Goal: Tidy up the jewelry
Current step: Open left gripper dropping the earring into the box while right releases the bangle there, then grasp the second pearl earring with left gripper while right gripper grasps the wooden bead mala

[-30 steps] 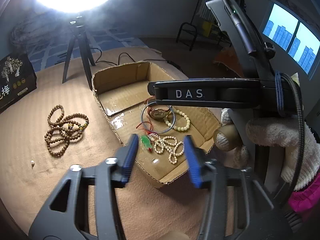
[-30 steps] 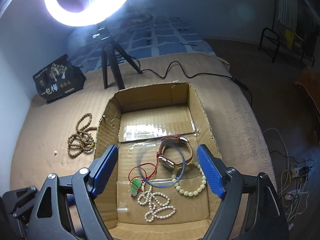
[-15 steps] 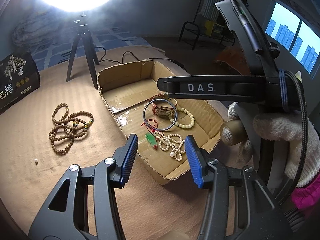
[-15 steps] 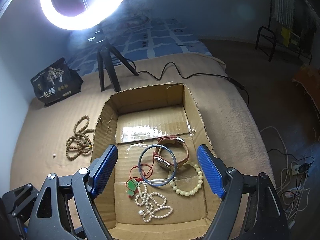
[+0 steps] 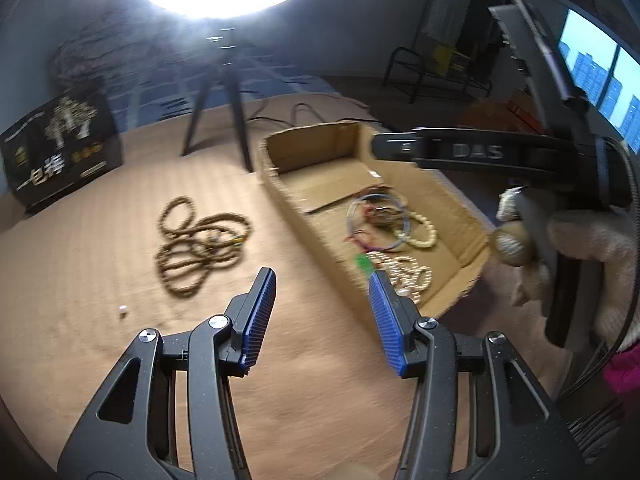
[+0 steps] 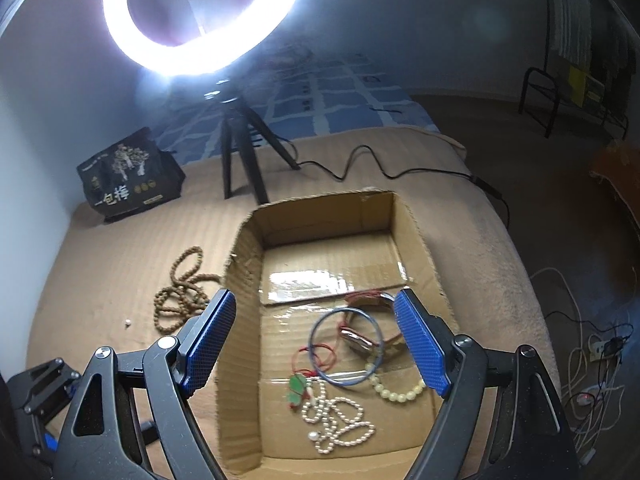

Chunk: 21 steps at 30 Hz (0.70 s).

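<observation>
Your left gripper [image 5: 322,312] has swung away from the cardboard box [image 6: 416,240] since a second ago: its blue pads framed the pearl strand inside the box then, and now they hang over bare tan bedcover [image 5: 120,360], between the box's near corner and the heap of brown wooden beads [image 5: 200,240]. Its jaws stand partly open with nothing between them. Your right gripper [image 6: 316,344] has barely shifted and hovers above the box, its jaws spread wide and empty.

You have these pieces lying in the box: a blue bangle [image 6: 347,344], a wristwatch with a reddish strap [image 6: 360,340] partly inside the bangle's ring, a red cord [image 6: 316,354] leading to a green pendant [image 6: 297,388], a white pearl strand [image 6: 340,416] coiled near the front wall, and a pale jade-coloured bead bracelet [image 6: 396,392] at the right.

You still have the wooden beads outside the box, on the cover to its left, with one small loose white bead [image 5: 123,310] nearer you. Your gloved right hand [image 5: 592,264] shows at the edge of the left view, which is motion-blurred. A ring light on a tripod [image 6: 240,152] and a dark printed bag [image 6: 128,176] stand beyond.
</observation>
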Each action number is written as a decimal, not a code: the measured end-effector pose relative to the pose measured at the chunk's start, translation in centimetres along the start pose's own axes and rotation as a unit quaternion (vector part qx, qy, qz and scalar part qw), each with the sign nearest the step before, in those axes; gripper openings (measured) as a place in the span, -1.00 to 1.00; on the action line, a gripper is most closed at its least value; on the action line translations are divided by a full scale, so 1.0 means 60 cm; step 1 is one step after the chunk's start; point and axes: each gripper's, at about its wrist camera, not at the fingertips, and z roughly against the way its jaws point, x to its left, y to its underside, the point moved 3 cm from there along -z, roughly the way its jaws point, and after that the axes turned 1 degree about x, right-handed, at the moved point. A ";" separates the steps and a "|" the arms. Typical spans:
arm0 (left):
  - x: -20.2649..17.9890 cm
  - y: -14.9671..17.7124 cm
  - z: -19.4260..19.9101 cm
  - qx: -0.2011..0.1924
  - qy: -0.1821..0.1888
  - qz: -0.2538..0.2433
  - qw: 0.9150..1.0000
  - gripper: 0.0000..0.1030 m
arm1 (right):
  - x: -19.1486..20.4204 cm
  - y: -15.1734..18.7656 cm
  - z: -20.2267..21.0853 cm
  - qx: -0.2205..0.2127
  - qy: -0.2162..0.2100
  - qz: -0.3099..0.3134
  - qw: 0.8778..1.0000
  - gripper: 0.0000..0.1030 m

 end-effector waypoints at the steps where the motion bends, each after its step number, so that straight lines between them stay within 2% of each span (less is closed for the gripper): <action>1: 0.013 0.002 0.003 0.000 -0.005 0.003 1.000 -0.03 | 0.008 -0.001 -0.001 0.002 -0.002 0.003 1.000 0.58; 13: 0.151 0.032 0.029 0.007 -0.055 0.039 0.998 -0.04 | 0.116 -0.012 -0.030 0.020 -0.056 0.059 0.997 0.58; 21: 0.201 0.057 0.019 0.025 -0.061 0.043 0.997 -0.04 | 0.171 -0.017 -0.083 0.066 -0.110 0.065 0.990 0.58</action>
